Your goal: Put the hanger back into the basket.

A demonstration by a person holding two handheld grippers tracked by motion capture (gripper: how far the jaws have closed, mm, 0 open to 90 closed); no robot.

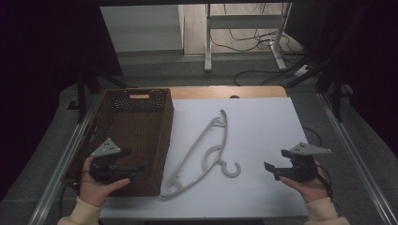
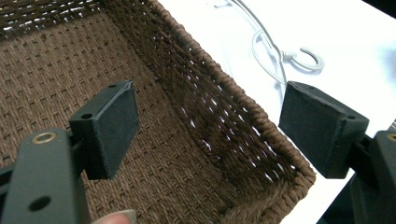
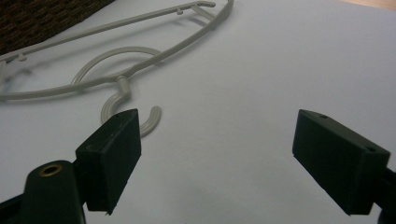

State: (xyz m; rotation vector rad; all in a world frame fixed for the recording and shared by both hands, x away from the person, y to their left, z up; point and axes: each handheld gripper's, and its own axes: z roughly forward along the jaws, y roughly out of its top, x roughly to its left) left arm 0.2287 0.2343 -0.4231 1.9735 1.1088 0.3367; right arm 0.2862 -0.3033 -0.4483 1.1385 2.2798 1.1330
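Observation:
A pale grey plastic hanger (image 1: 202,150) lies flat on the white table top, its hook (image 1: 232,169) toward the near side. To its left stands a brown woven basket (image 1: 141,123). My left gripper (image 1: 139,168) hovers over the basket's near right corner, jaws wide apart with nothing between them; the basket's inside (image 2: 154,154) and the hanger's hook (image 2: 308,59) lie beyond it. My right gripper (image 1: 276,165) is held low at the near right, open and empty, pointing toward the hanger (image 3: 140,60), whose hook (image 3: 135,114) lies just past its left jaw.
The white sheet (image 1: 263,131) covers a wooden table (image 1: 225,92). Metal rails (image 1: 356,159) run along both sides. Farther back a desk frame (image 1: 244,28) and cables (image 1: 263,42) sit on the floor. Bare white surface lies between the hanger and my right gripper.

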